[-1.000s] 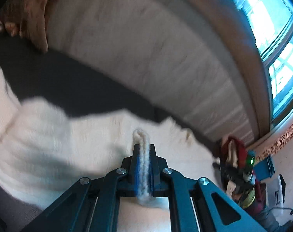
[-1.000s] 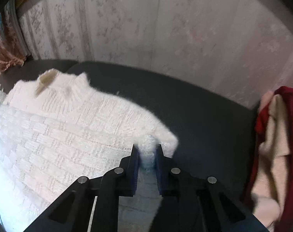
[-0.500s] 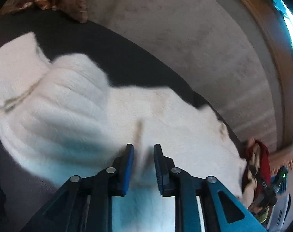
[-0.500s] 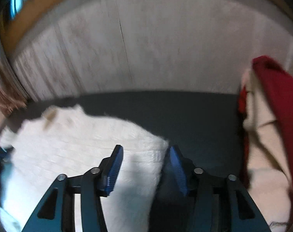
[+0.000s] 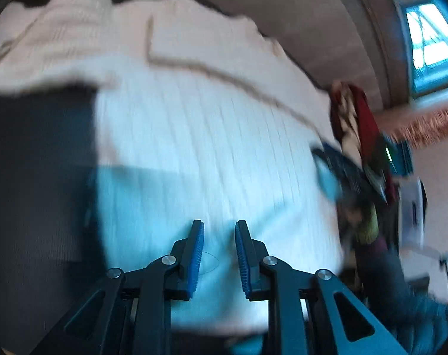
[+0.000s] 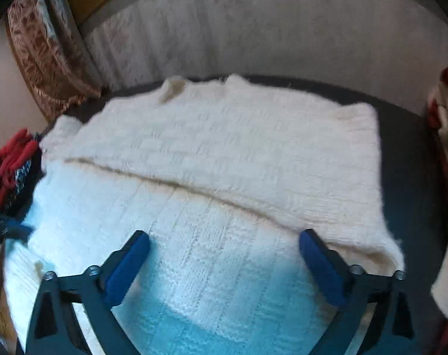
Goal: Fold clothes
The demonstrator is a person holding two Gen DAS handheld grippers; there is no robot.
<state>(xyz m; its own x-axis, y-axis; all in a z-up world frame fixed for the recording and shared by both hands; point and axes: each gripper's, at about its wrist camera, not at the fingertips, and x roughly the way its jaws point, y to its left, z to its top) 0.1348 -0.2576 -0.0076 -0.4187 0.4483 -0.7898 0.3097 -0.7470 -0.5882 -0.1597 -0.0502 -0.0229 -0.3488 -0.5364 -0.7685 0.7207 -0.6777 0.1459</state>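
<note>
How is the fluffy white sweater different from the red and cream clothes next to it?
The white knitted sweater lies spread flat on the dark surface, one layer folded over another; the red and cream clothes sit bunched in a heap at the edge. The sweater is one plain colour; the heap mixes two. The sweater fills most of the view; only part of the heap shows. Both look soft.
</note>
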